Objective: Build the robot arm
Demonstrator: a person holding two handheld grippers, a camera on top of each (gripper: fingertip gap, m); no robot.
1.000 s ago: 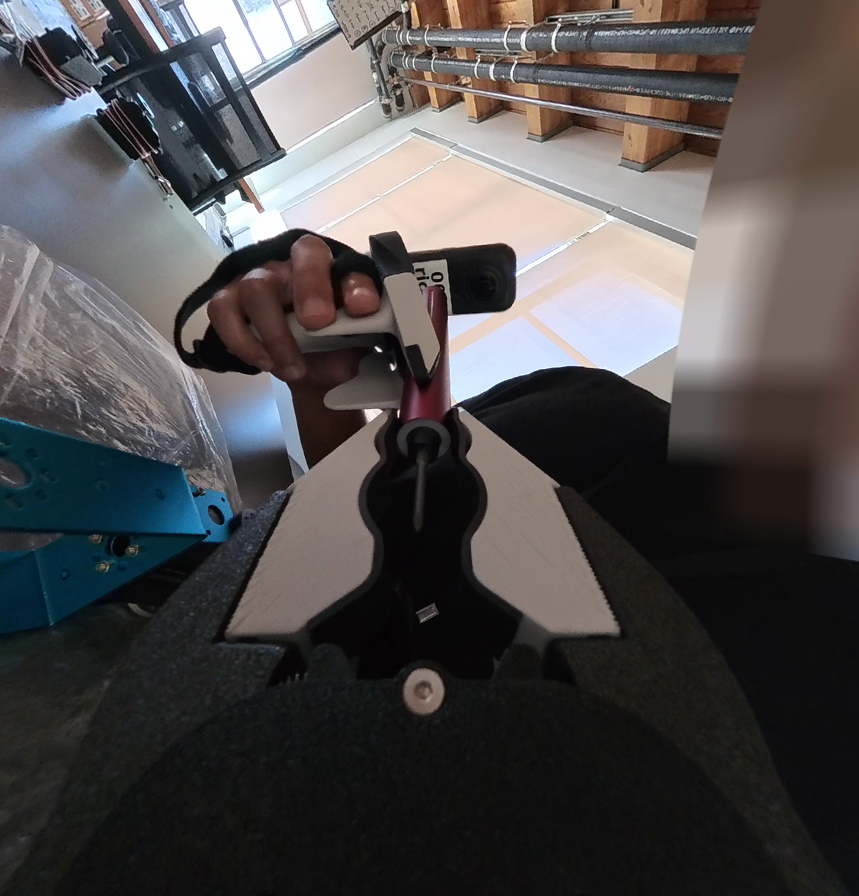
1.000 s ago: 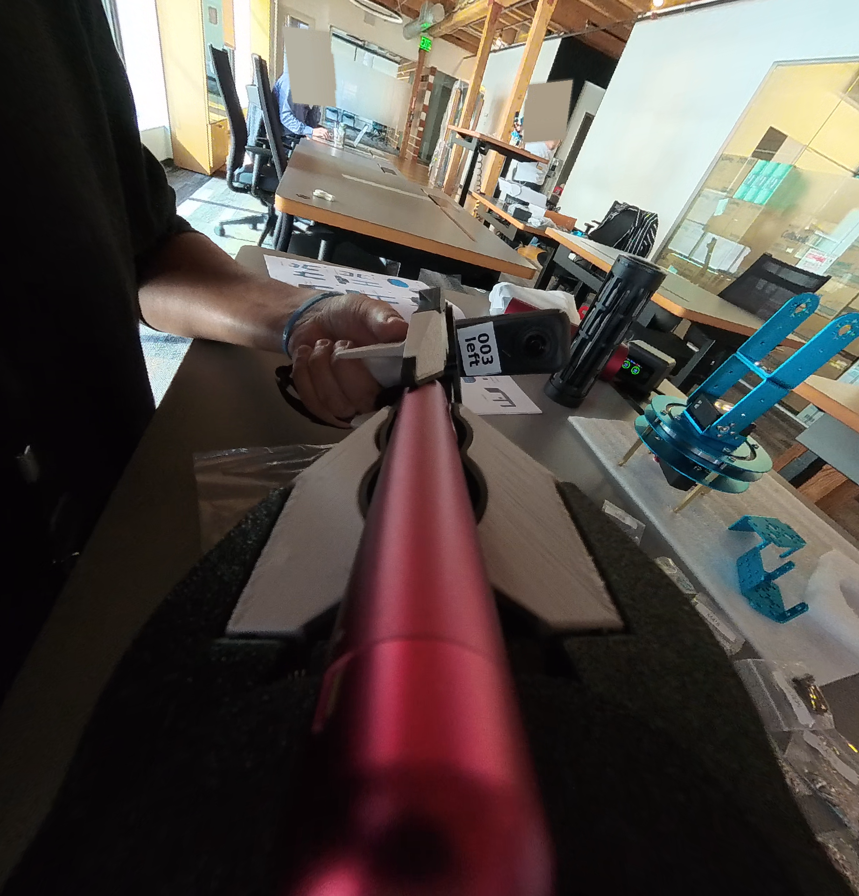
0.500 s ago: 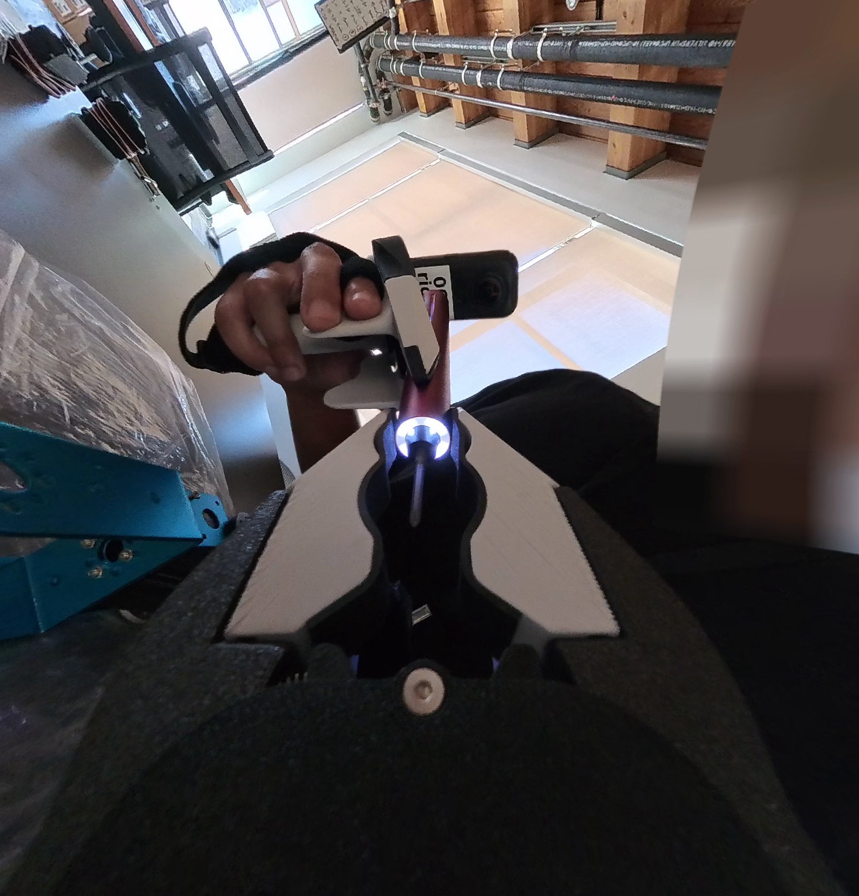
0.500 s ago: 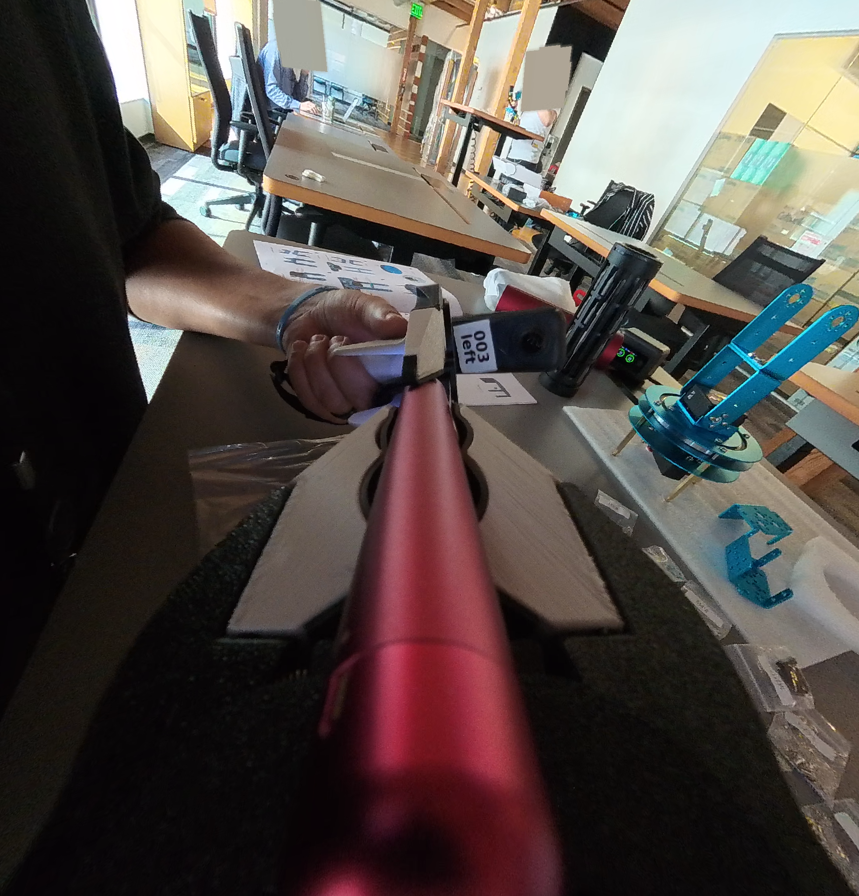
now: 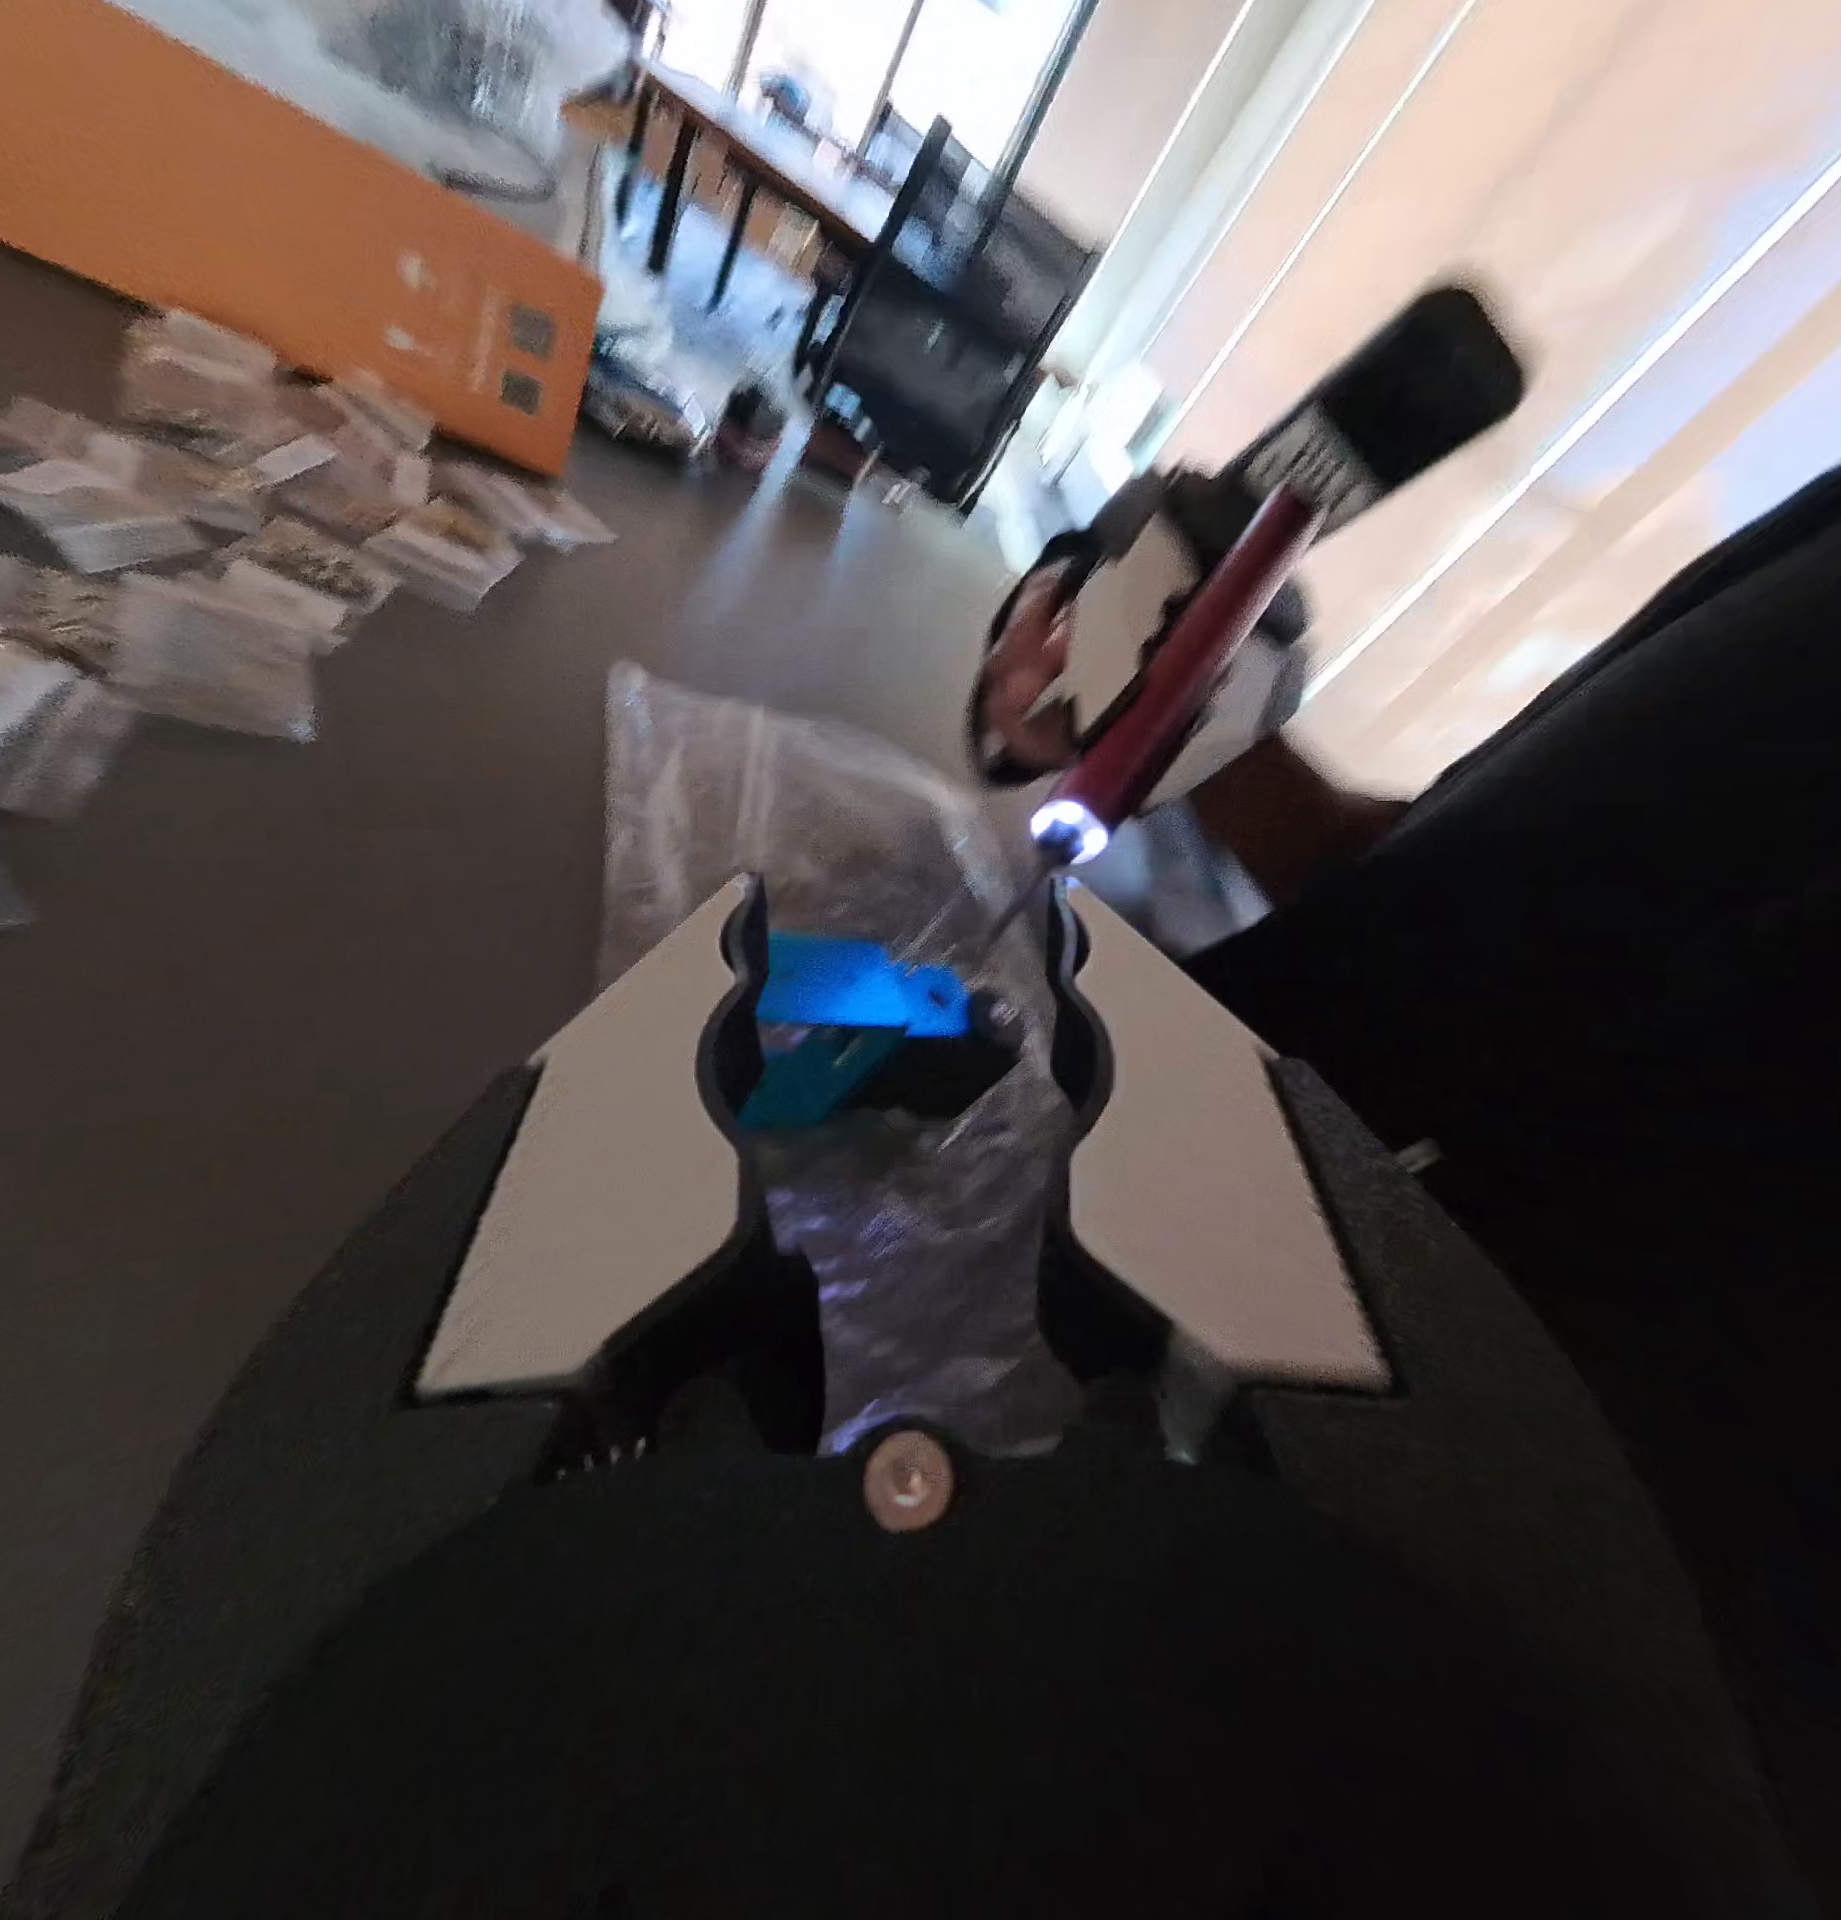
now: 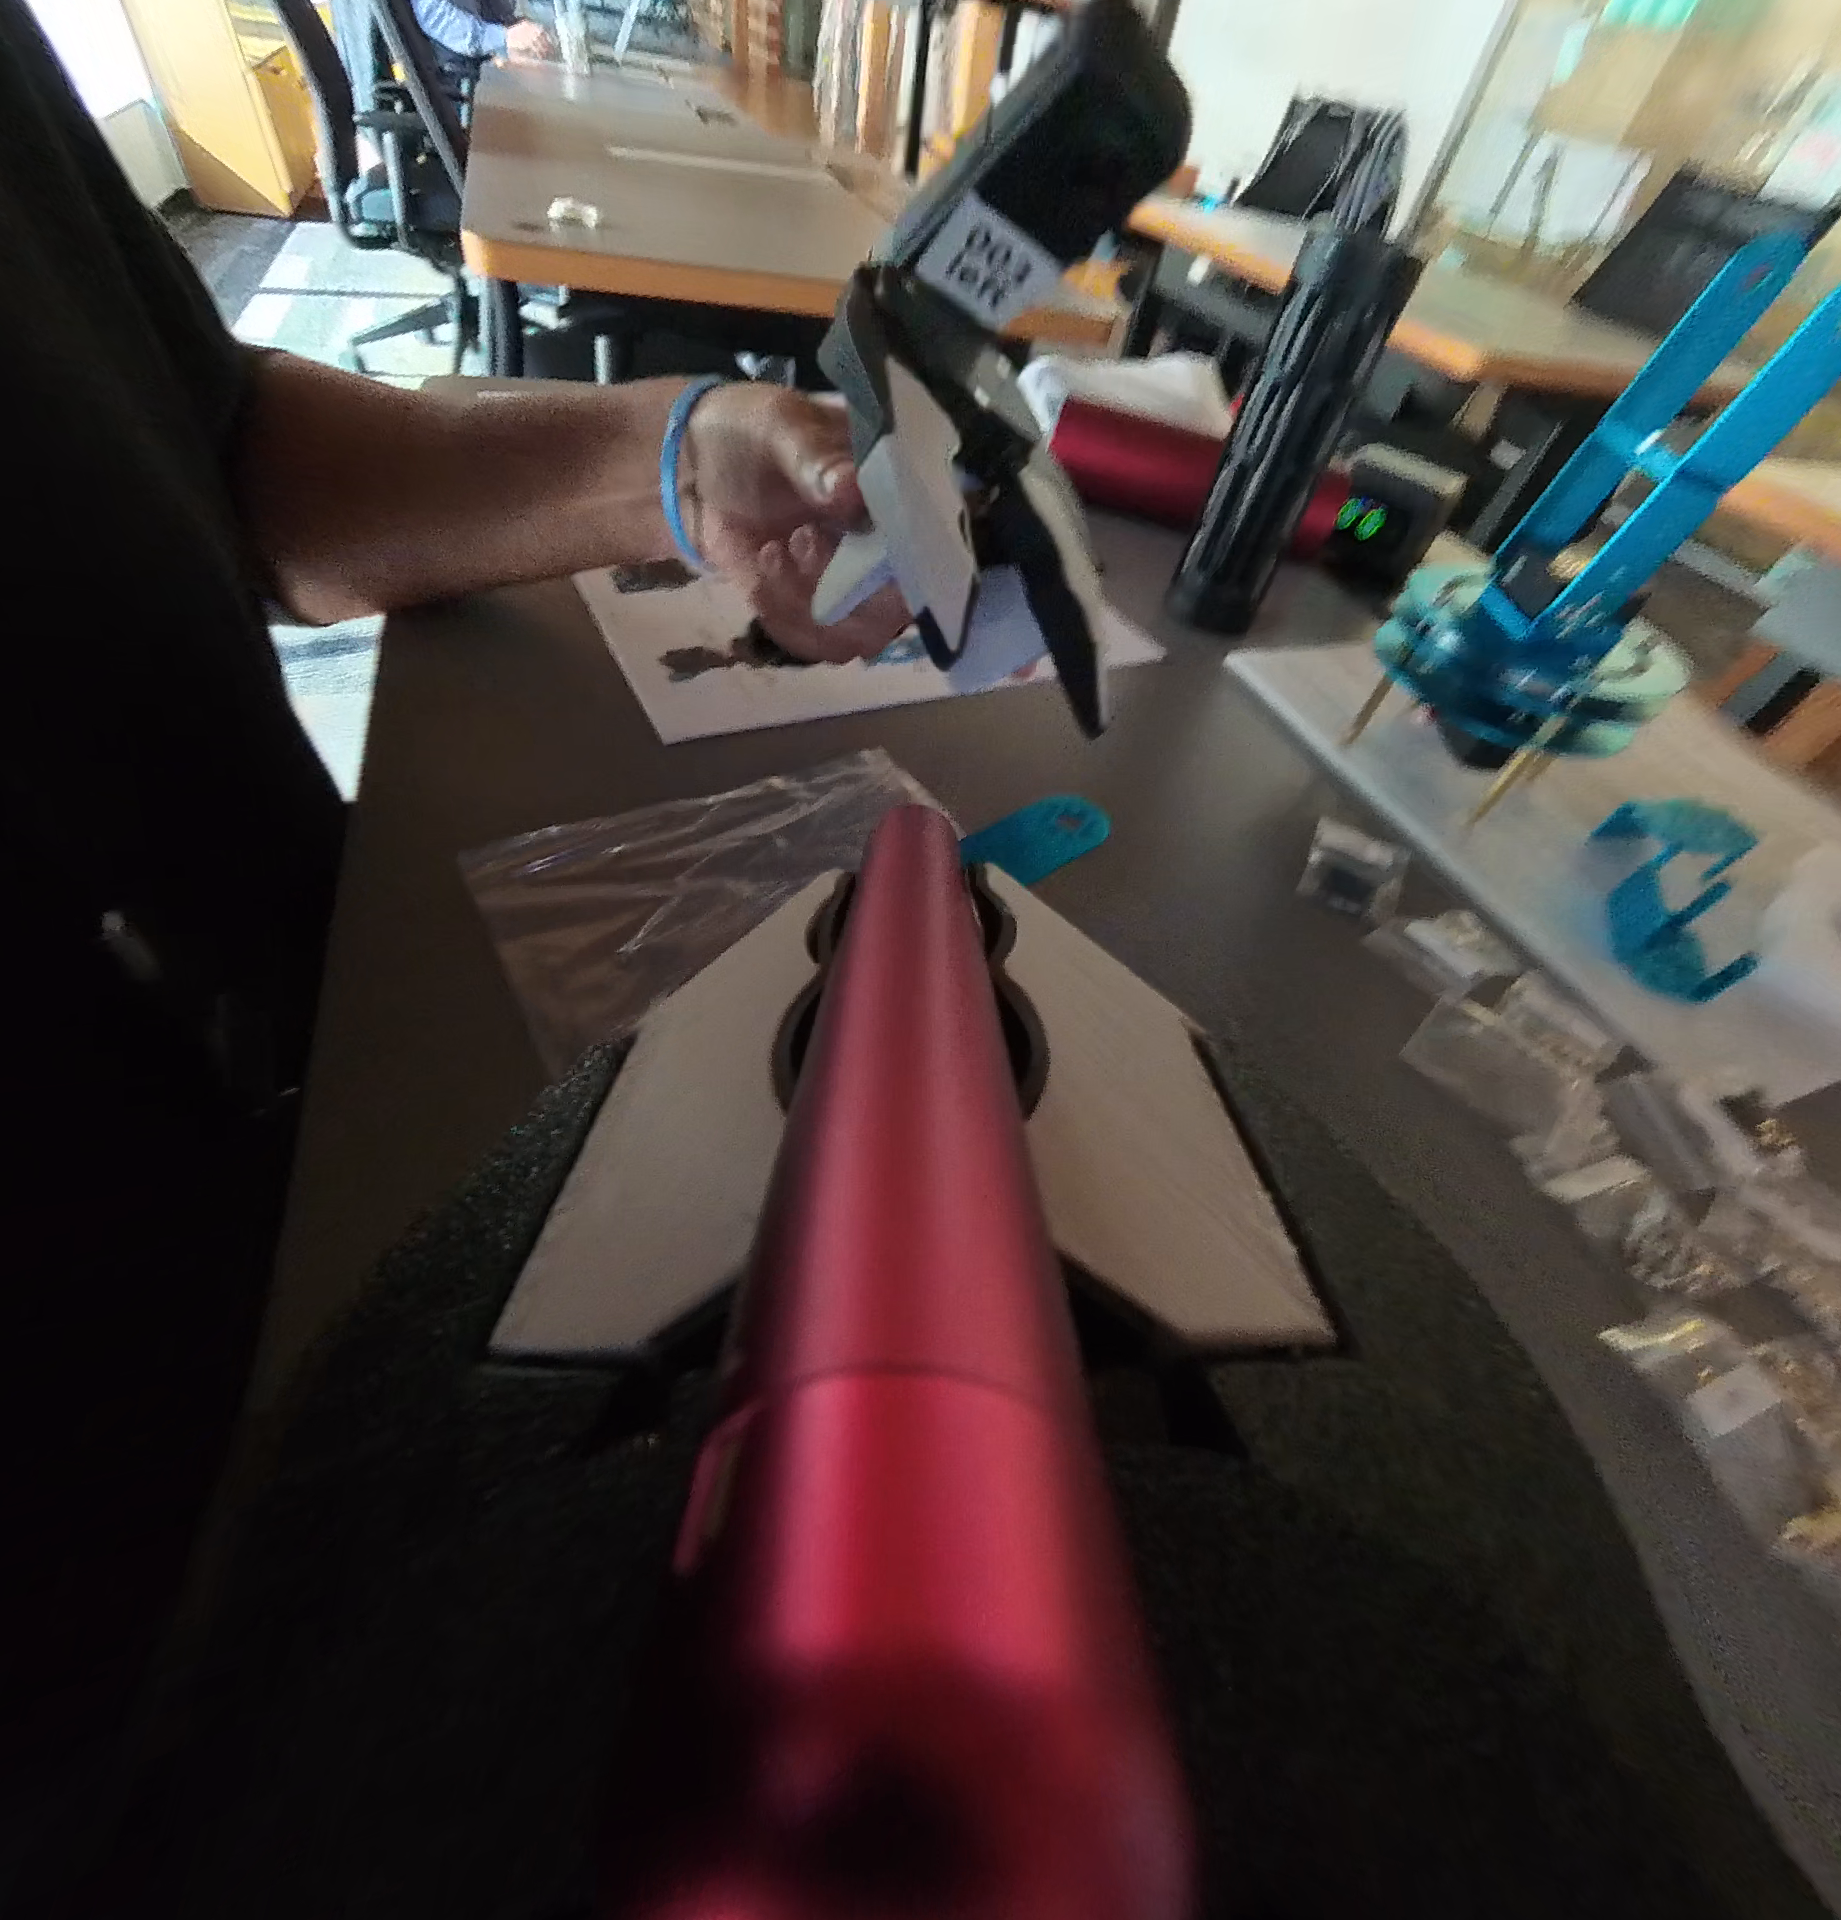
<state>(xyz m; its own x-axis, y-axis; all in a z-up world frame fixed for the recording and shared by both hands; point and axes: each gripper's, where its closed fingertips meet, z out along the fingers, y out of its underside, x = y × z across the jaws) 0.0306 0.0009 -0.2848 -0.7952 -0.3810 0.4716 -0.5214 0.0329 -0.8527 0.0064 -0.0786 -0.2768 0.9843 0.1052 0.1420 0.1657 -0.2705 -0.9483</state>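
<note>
My right gripper (image 6: pixel 911 896) is shut on a red electric screwdriver (image 6: pixel 895 1143), which points forward over the dark table. In the left wrist view the screwdriver (image 5: pixel 1196 655) has a lit tip, and its bit hangs just above my left gripper's right finger. My left gripper (image 5: pixel 905 914) is open and empty, tilted down over a blue metal bracket (image 5: pixel 854 987) that lies on a clear plastic bag (image 5: pixel 791 790). In the right wrist view the left gripper (image 6: pixel 1015 686) hovers above the bracket (image 6: pixel 1041 831) and the bag (image 6: pixel 677 883).
A blue robot-arm assembly (image 6: pixel 1518 665), a black cylinder (image 6: pixel 1269 436), another blue bracket (image 6: pixel 1674 904) and several small parts bags (image 6: pixel 1622 1143) lie to the right. A printed sheet (image 6: pixel 750 696) lies behind the bag. An orange box (image 5: pixel 272 239) and more bags (image 5: pixel 168 582) sit far left. Spacing between my two grippers at the tips: around 9 centimetres. The bracket (image 6: pixel 1041 831) is closer to my left gripper, around 4 centimetres from its tips; the right tips are 10 centimetres off.
My left gripper has opened, let go of the screwdriver's bit and swung down towards the table and the blue bracket. The screwdriver's tip light has come on. The right gripper tilted down.
</note>
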